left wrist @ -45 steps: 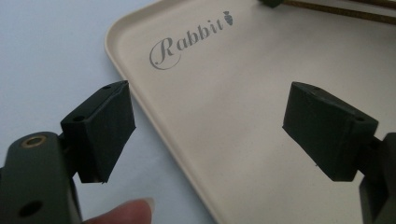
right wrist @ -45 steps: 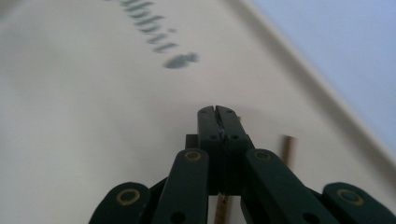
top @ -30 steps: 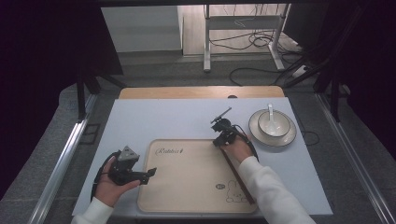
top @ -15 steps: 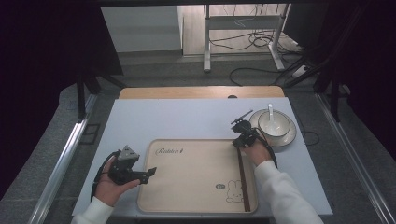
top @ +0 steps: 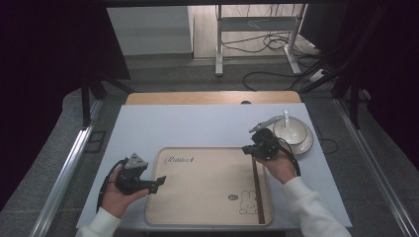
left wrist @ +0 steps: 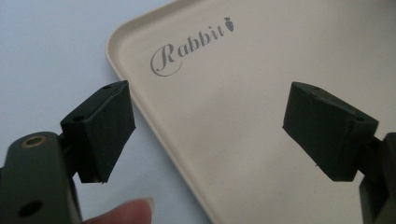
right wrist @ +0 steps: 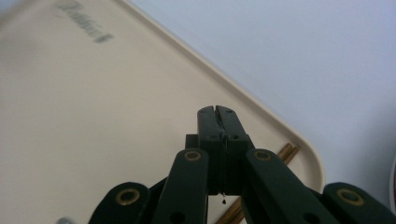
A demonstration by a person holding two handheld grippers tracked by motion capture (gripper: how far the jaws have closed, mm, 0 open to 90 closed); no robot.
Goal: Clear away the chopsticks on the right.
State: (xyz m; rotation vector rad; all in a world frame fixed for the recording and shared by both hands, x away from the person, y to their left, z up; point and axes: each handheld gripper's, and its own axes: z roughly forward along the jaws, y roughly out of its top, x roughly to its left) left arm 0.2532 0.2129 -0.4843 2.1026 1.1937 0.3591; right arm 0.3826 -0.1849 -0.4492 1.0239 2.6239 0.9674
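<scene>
Fingers (right wrist: 217, 122) pressed together, empty, on the right gripper (top: 258, 146); left gripper (top: 154, 185) gapes wide. Chopsticks (top: 257, 190) lie along the tray's (top: 197, 197) right edge: light, stiff, slippery, so pinch mid-length.

Table: pale blue-grey rectangular tabletop (top: 197, 128) – a light wooden board (top: 212, 97) runs along its far edge.
Floor: grey carpet beyond – black cables (top: 267, 44) snake around a white metal stand (top: 218, 39).
Sides: silvery metal rails (top: 64, 168) flank the table.
</scene>
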